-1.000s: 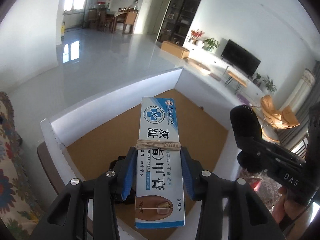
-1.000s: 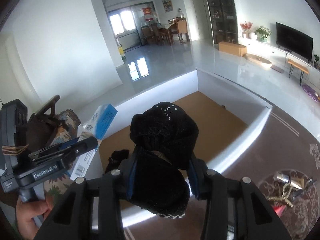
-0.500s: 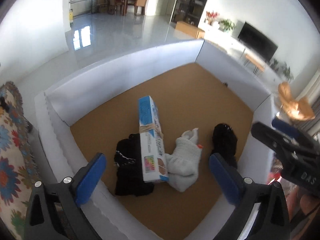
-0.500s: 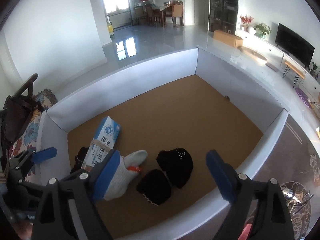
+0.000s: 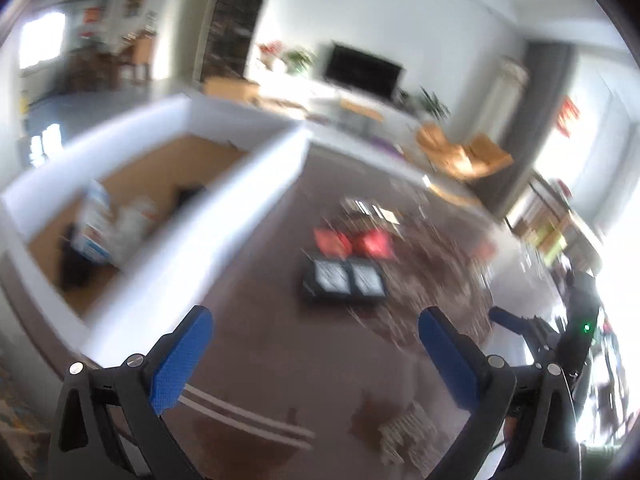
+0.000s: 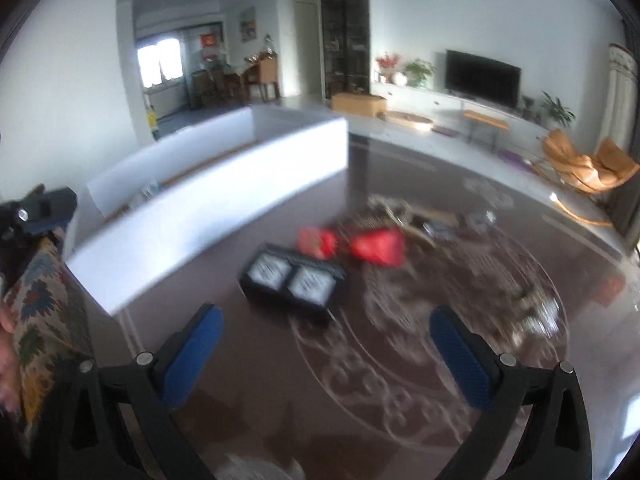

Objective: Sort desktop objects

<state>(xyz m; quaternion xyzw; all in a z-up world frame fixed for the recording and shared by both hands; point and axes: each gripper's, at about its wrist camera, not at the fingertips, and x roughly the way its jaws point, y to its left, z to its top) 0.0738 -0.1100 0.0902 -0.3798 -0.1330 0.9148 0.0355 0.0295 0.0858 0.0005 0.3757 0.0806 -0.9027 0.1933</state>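
My left gripper point(image 5: 314, 316) is open and empty over the dark brown tabletop point(image 5: 256, 360). My right gripper point(image 6: 326, 314) has its jaws opening, with nothing between them. A black case with two white panels point(image 6: 292, 280) lies just beyond both grippers, and two red packets point(image 6: 378, 246) lie behind it. The white-walled box point(image 5: 224, 184) with a cork floor is at the left. In it lie the blue-and-white cream carton point(image 5: 94, 220), a white glove point(image 5: 132, 220) and dark cloth items point(image 5: 188, 194). Both views are motion-blurred.
Small metal clutter point(image 6: 532, 312) lies scattered at the right of the patterned tabletop point(image 6: 400, 380). A floral cushion point(image 6: 40, 312) is at the left edge. The box's near wall point(image 6: 208, 216) stands between the grippers and its contents.
Both grippers opened and dropped the cream carton and the black cloth into the box. Since then both have swung right, away from the box, and now face the tabletop clutter.
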